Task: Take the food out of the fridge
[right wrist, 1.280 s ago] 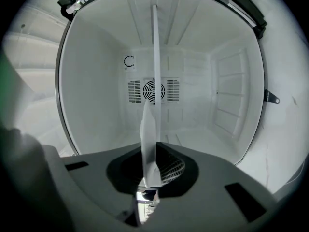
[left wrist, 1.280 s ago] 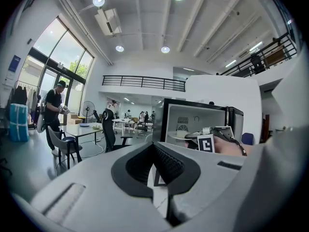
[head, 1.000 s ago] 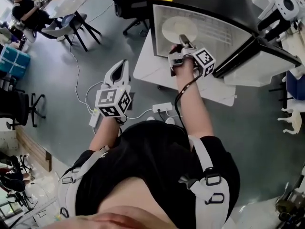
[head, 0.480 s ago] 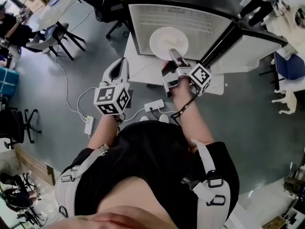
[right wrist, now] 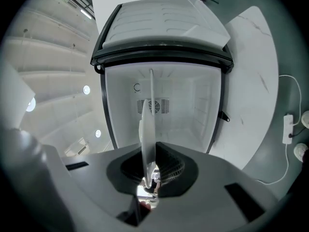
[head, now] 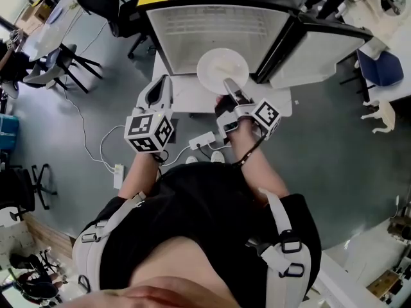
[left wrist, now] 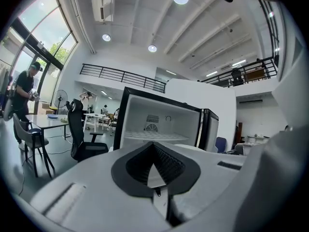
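A small black fridge (head: 218, 24) stands open on a white table (head: 183, 98), its door (head: 318, 47) swung to the right. My right gripper (head: 228, 83) is shut on the near rim of a white plate (head: 221, 68), which hangs in front of the fridge mouth over the table. In the right gripper view the plate (right wrist: 147, 124) shows edge-on between the jaws of that gripper (right wrist: 150, 172), with the bare white fridge interior (right wrist: 178, 110) behind. What lies on the plate I cannot make out. My left gripper (head: 164, 82) hovers left of the plate, shut and holding nothing (left wrist: 153, 146).
Black office chairs (head: 96, 2) stand to the left of the fridge. A power strip (head: 203, 140) and white cables lie on the grey floor by the person's feet. A person (left wrist: 23, 88) stands by a desk far to the left. A white four-legged figure (head: 379, 115) stands at the right.
The plate has come out of the fridge, from the shelf to in front of the opening, held by my right gripper. Both grippers have drawn back from the fridge.
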A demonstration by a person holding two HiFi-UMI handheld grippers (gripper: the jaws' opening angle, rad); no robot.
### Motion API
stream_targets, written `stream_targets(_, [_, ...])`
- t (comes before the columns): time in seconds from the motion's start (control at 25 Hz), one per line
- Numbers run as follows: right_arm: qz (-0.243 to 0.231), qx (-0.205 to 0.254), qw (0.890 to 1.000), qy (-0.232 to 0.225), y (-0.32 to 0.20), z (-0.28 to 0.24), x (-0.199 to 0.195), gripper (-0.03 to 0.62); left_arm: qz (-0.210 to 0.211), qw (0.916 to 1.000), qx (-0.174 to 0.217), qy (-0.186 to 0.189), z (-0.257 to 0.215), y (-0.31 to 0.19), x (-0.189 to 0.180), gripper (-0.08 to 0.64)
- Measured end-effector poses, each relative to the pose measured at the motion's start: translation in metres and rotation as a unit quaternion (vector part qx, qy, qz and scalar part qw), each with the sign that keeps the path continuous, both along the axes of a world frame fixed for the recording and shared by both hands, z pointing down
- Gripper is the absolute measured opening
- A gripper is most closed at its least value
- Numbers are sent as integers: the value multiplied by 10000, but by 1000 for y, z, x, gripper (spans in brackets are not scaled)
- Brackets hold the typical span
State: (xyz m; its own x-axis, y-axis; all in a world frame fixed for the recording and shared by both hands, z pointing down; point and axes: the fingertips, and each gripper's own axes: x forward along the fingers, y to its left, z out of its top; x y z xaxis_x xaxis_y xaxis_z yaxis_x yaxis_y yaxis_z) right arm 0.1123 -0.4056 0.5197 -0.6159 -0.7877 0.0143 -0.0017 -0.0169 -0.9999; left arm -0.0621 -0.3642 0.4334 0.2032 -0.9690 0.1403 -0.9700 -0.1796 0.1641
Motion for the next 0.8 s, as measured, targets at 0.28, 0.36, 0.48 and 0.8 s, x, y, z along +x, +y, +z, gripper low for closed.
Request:
stream_targets(0.28, [105, 33, 9999, -20, -4, -1, 8, 29, 67, 10000, -23, 45, 2, -5, 5, 2])
stream_targets(0.36, [124, 17, 9999, -52, -5, 0, 10, 29, 78, 10000, -39, 27, 3, -5, 6, 2])
stream_targets(0.48, [131, -9, 9999, -80, -5, 0, 10, 29, 86, 10000, -45, 9, 3, -5, 6, 2])
stream_targets(0.8, [168, -46, 9998, -97, -6, 3, 15, 29, 79, 9999, -44, -46, 3, -3, 10, 2])
